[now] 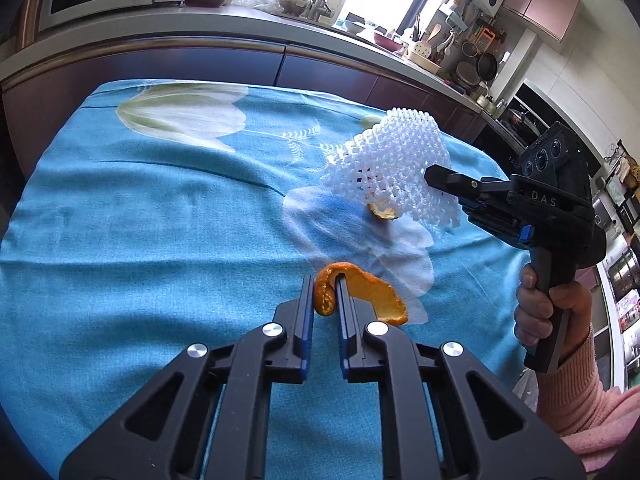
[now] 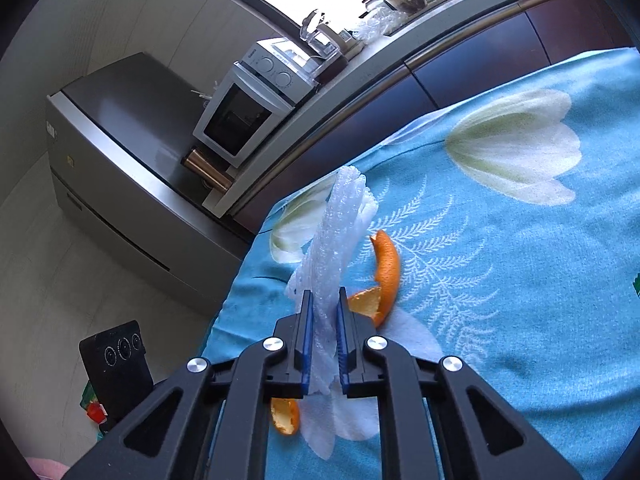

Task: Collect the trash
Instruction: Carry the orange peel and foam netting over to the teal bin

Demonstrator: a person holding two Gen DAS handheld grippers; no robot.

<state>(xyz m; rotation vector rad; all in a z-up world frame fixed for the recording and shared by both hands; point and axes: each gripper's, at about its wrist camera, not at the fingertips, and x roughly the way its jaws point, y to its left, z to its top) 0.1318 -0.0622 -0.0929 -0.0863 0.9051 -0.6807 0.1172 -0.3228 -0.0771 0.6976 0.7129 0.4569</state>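
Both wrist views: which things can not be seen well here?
- Left wrist view: the small peel piece is partly covered by the foam net.
- Right wrist view: the right gripper hides part of the large orange peel.
- No trash bin appears in either view.

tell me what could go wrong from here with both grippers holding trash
The left gripper pinches only one end of the large orange peel, so it may tear or slip out. The foam fruit net in the right gripper could brush the small peel piece lying on the tablecloth.
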